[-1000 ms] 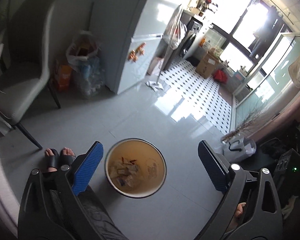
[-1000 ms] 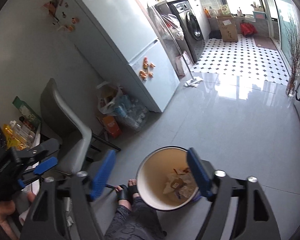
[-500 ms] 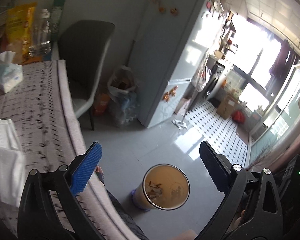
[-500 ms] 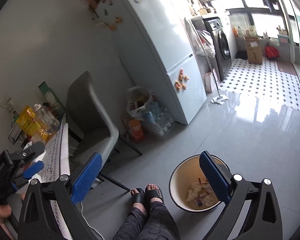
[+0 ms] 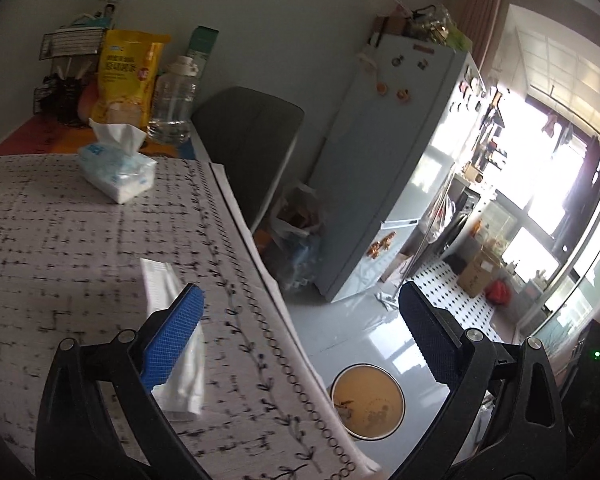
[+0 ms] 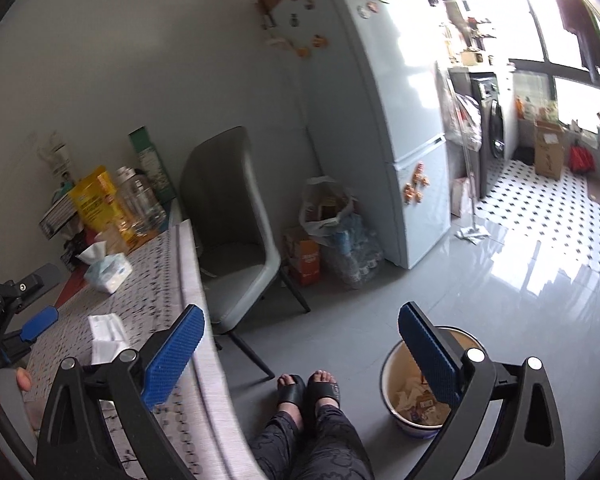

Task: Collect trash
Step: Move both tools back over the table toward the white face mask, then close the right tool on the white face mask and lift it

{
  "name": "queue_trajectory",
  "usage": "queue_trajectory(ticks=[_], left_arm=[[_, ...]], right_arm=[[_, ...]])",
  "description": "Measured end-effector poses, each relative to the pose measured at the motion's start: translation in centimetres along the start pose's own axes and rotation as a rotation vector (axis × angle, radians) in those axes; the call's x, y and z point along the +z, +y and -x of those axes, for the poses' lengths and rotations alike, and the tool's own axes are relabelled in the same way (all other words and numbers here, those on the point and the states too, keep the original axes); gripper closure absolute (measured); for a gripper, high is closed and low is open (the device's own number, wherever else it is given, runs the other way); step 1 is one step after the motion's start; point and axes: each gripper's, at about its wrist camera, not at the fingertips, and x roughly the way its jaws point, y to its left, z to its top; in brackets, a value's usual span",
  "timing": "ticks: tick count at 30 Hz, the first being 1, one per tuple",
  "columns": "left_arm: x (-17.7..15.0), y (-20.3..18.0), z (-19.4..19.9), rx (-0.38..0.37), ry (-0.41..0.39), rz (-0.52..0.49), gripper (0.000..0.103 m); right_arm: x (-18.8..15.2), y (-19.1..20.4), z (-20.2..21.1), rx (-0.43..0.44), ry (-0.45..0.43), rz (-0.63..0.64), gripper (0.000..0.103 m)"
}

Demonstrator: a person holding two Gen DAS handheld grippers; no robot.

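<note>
The grey tiled floor (image 6: 440, 312) is lying wide and bare between the fridge (image 6: 396, 128) and the person's sandalled feet (image 6: 308, 390), giving plenty of room to move. The counter (image 5: 60, 248), under a patterned cloth, is running its long edge diagonally past a grey chair (image 6: 228, 216) standing just beside it. The trash bin (image 6: 416, 400) is sitting on the floor just beside the feet, well below the counter edge, with crumpled paper and wrappers inside. On the counter, a white wrapper (image 5: 172, 308) is lying flat near the edge, with open cloth around it; a tissue pack (image 5: 116, 172) is sitting farther back.

The left gripper (image 5: 300, 344) is hovering over the counter edge, its jaws spread wide and holding nothing. The right gripper (image 6: 300, 352) is hanging above the floor between counter and bin, its jaws fully apart and empty.
</note>
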Motion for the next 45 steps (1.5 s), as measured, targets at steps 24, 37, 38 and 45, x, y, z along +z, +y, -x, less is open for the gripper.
queue_trajectory(ticks=[24, 37, 38, 45], left_arm=[[-0.3, 11.9, 6.7, 0.174, -0.035, 0.057, 0.006], [-1.0, 15.7, 5.9, 0.192, 0.018, 0.089, 0.006], [-1.1, 16.1, 5.8, 0.194, 0.02, 0.092, 0.006], [-1.5, 18.4, 4.6, 0.203, 0.049, 0.137, 0.006]], right_arm=[[-3.8, 13.0, -1.6, 0.199, 0.12, 0.201, 0.007], [-6.3, 16.4, -4.1, 0.25, 0.21, 0.271, 0.007], [-6.6, 16.6, -4.5, 0.253, 0.219, 0.278, 0.007], [-7.7, 18.2, -6.8, 0.26, 0.274, 0.305, 0.009]])
